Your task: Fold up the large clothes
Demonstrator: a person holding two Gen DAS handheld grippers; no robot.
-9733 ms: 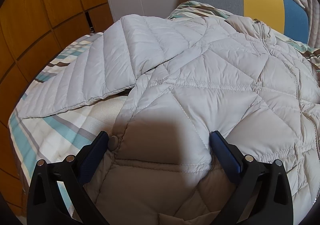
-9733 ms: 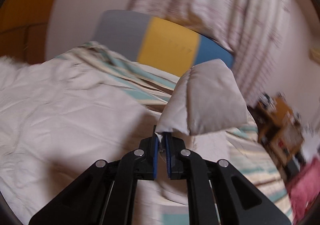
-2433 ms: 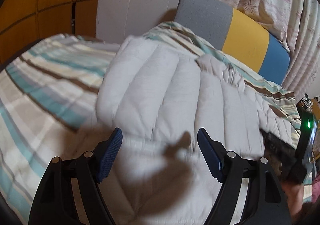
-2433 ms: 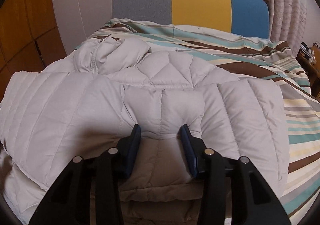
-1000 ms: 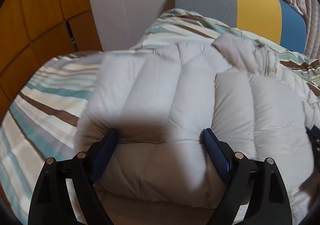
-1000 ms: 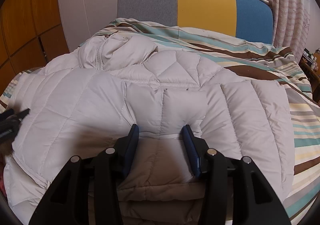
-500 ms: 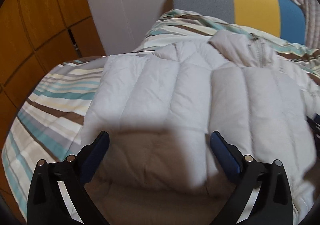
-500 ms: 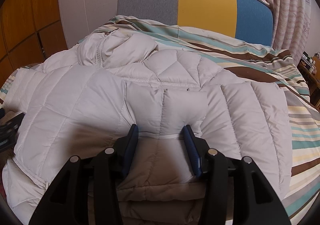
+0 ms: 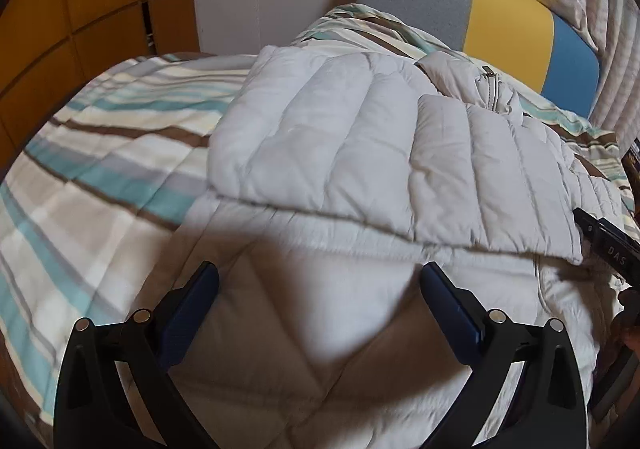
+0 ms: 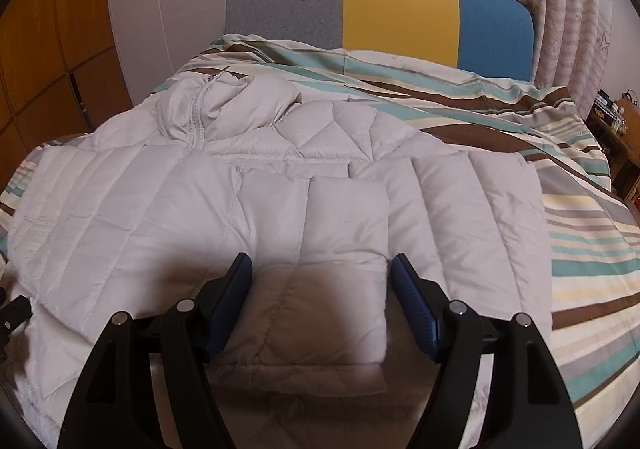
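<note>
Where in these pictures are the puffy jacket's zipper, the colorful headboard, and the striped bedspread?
zipper point(image 10: 197, 117): right wrist view, on the zipper tape below the collar.
headboard point(image 10: 396, 9): right wrist view, on its yellow middle panel.
striped bedspread point(image 9: 112, 153): left wrist view, on the bare stripes left of the jacket.

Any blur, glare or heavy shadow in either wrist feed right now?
Left wrist: sharp, fisheye-bent, dark gripper shadow on the jacket ahead of the left gripper. Right wrist: sharp too, shadow beneath the right gripper; no glare in either.
</note>
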